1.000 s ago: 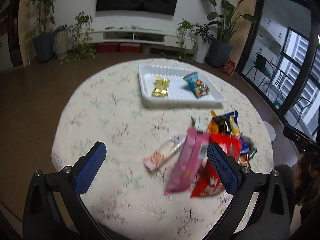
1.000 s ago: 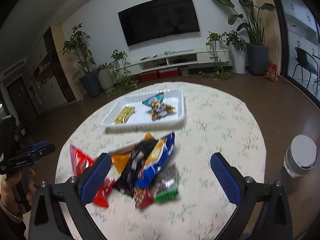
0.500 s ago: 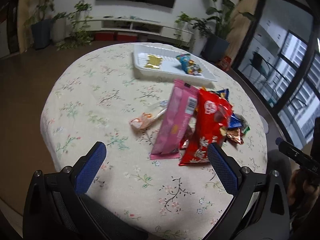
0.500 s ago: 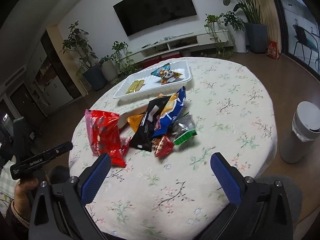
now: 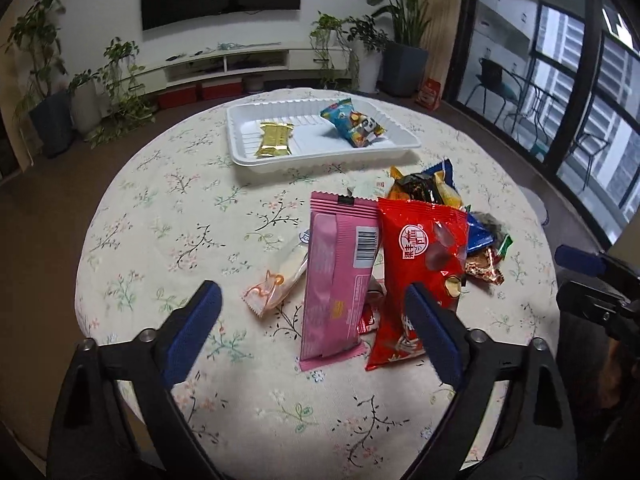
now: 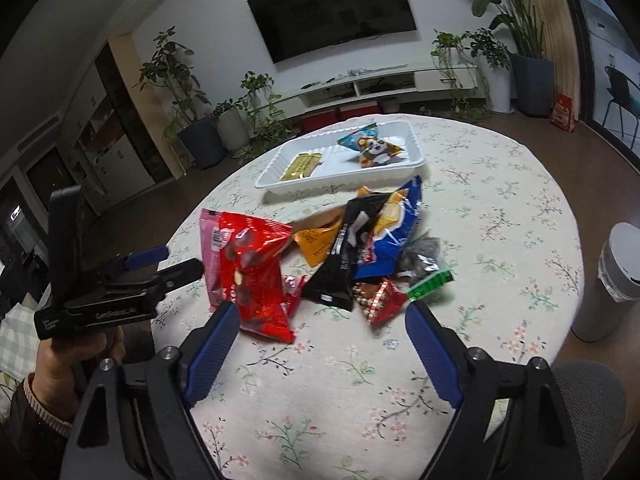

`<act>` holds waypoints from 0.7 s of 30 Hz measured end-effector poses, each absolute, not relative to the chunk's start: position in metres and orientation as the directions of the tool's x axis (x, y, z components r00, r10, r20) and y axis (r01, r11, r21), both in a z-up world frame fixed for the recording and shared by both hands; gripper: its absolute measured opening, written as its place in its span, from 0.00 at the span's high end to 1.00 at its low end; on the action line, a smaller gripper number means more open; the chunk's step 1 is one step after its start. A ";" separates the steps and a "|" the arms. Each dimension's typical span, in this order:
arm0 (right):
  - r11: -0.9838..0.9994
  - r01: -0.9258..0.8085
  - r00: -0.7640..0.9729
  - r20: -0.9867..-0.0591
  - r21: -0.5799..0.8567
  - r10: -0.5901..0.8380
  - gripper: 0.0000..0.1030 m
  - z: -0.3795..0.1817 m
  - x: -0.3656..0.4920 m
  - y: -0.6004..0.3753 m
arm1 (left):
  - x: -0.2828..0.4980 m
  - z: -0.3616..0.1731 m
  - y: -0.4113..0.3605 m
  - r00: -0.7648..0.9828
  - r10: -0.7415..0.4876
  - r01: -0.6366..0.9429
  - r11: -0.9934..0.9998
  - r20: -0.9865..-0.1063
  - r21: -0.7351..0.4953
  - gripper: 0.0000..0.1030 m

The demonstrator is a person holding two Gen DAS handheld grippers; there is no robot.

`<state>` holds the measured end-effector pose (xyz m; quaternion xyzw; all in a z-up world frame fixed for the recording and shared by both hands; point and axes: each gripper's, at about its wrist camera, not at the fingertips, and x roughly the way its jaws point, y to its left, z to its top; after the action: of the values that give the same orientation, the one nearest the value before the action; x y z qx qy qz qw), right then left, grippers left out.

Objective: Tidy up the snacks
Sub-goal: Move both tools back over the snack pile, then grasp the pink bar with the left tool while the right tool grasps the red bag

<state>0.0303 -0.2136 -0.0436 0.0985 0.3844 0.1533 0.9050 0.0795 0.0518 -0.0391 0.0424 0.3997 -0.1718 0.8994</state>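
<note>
1. White plastic, the tray [image 5: 394, 148] sits at the far side of the round floral-clothed table [image 5: 168, 208] and already holds two snacks: a gold wrapped bar [image 5: 275, 140] on its left and a blue panda-print packet [image 5: 353, 121] on its right.
2. Most of the work looks undone: a heap of loose snacks lies nearer, just in front of the tray, including a pink packet [image 5: 338, 276], a red bag [image 5: 424, 256], a clear-wrapped sweet [image 5: 280, 280], a black packet [image 6: 352, 256] and a blue bag [image 6: 396, 236].
3. The left gripper [image 5: 312, 330] hangs above the near ends of the pink packet and red bag; its jaws have just been closing but stand wide, gripping nothing.
4. The right gripper [image 6: 322, 350] hovers near the heap's near right side, jaws likewise just narrowing, wide apart and empty.
</note>
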 end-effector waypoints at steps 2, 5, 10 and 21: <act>0.931 -0.216 0.648 -0.669 0.295 0.362 0.16 -0.045 0.033 -0.207 | 0.089 -0.045 0.046 0.597 -0.281 0.360 0.931 -0.751 -0.062 0.39; 0.933 -0.226 0.636 -0.683 0.278 0.358 0.16 -0.049 0.039 -0.196 | 0.101 -0.055 0.043 0.571 -0.283 0.361 0.930 -0.770 -0.074 0.43; 0.937 -0.231 0.621 -0.701 0.263 0.350 0.17 -0.053 0.049 -0.181 | 0.110 -0.065 0.041 0.550 -0.299 0.372 0.924 -0.780 -0.092 0.61; 0.933 -0.246 0.592 -0.721 0.264 0.360 0.20 -0.062 0.067 -0.154 | 0.120 -0.079 0.050 0.517 -0.343 0.345 0.922 -0.784 -0.175 0.69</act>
<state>0.0667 -0.1542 -0.0617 0.0681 0.4184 0.1700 0.8896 0.1198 0.0504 -0.0789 0.0014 0.4498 -0.1974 0.8710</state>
